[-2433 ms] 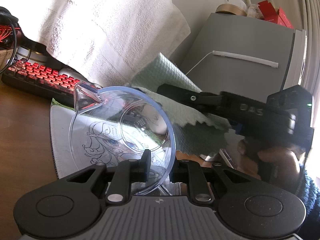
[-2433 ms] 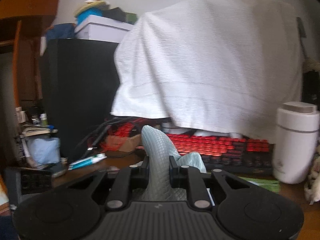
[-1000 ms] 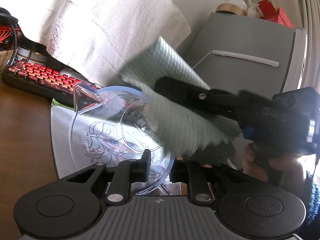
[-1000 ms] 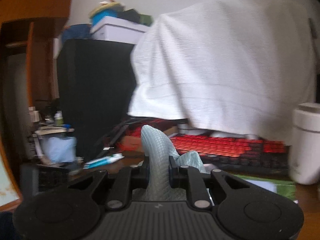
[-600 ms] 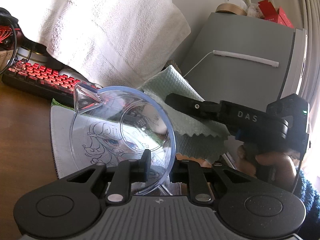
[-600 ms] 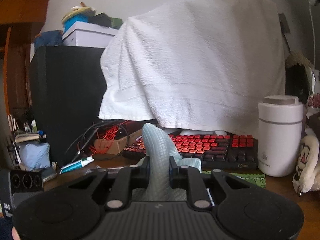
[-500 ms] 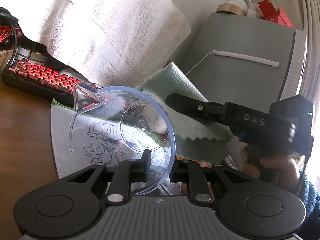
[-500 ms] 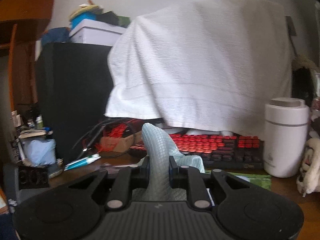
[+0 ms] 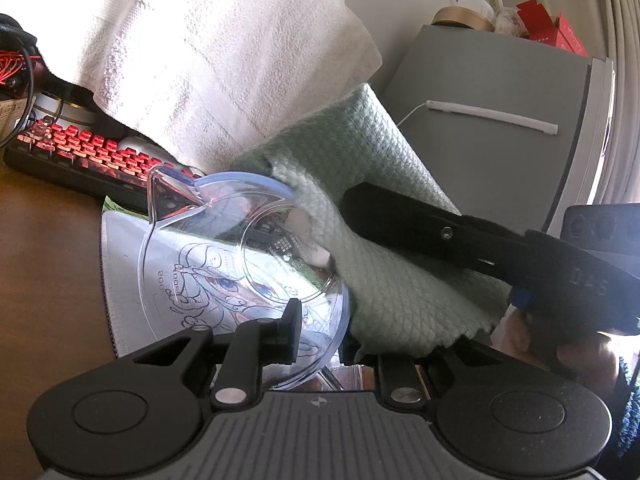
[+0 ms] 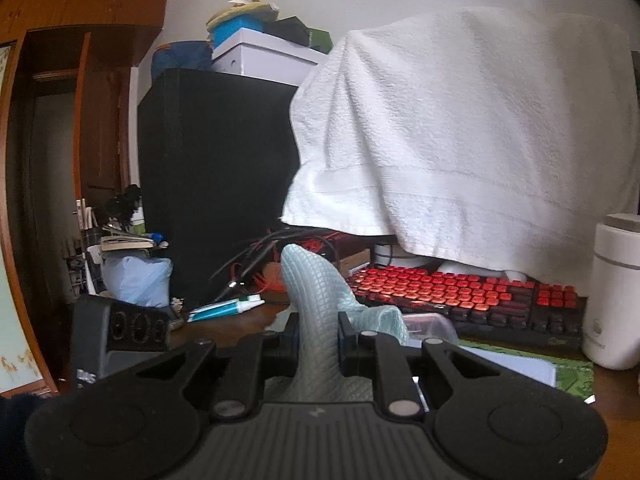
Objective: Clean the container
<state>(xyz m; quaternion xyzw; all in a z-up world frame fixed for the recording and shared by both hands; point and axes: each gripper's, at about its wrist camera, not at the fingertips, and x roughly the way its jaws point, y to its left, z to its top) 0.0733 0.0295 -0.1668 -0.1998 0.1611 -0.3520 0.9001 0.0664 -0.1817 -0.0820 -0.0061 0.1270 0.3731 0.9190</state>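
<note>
The left tool [image 9: 318,330] pinches the clear container [image 9: 240,256] by its rim, tipped sideways. The right tool [image 10: 318,334], clamped on the green cloth [image 9: 384,248], presses against the container's outside wall; a hard push could lever the slick rim free.

Crowded at the back, open wood on the left.
Bare worktop [image 9: 44,264] lies free left of the jug [image 9: 240,256]. Behind it the keyboard [image 9: 80,156] and hanging towel [image 9: 208,52] block the way; the cloth [image 9: 384,240] and right claw [image 9: 352,204] press against the jug's right rim, and the grey cabinet [image 9: 500,148] stands behind them.
</note>
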